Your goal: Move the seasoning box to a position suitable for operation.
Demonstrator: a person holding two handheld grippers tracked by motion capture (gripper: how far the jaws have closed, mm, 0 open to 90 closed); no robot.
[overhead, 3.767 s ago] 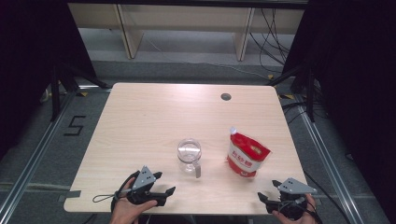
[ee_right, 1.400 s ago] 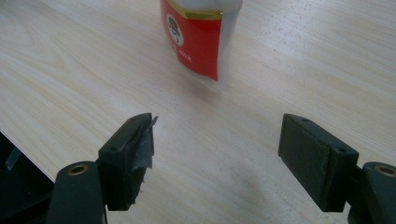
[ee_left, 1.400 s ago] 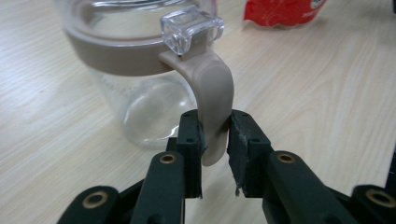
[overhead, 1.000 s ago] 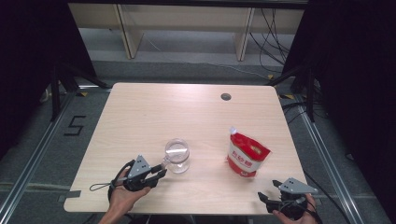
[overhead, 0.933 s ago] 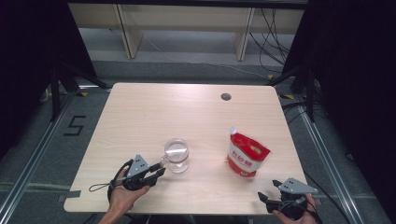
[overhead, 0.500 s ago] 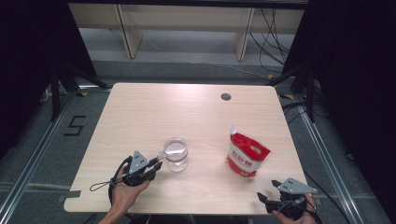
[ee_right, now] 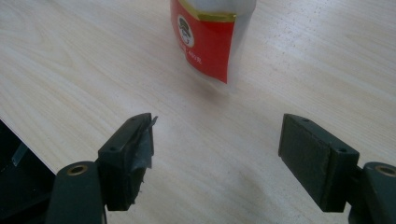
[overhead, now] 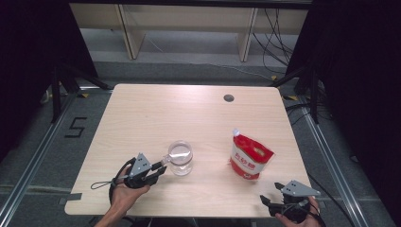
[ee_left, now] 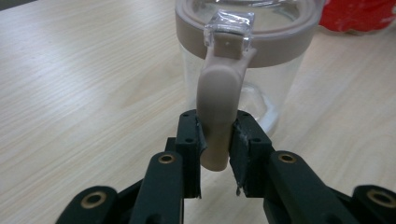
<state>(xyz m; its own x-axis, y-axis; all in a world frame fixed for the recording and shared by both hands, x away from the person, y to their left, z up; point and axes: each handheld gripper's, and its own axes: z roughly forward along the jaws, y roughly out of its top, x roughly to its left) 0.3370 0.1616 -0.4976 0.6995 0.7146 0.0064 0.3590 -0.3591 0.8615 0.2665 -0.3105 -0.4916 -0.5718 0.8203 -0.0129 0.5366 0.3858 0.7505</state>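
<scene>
A clear glass cup [overhead: 180, 157] with a beige rim and a beige handle [ee_left: 217, 93] stands on the pale wooden table [overhead: 189, 113], front centre-left. My left gripper [overhead: 163, 166] reaches it from the left, and in the left gripper view my left gripper [ee_left: 215, 140] is shut on the lower part of that handle. A red and white pouch [overhead: 249, 159] stands upright to the cup's right. My right gripper [overhead: 267, 204] sits at the table's front right edge, open, with the pouch [ee_right: 208, 37] ahead of its jaws and bare wood between them at my right gripper [ee_right: 217, 140].
A dark round grommet hole [overhead: 229, 98] lies near the table's far edge. Pale shelf frames [overhead: 127, 28] stand beyond the table. The table's front edge runs just under both hands, and dark curtains flank both sides.
The cup has slid left and its handle has turned toward my left gripper, which has moved up to it and shut on the handle. The right gripper has stayed put.
</scene>
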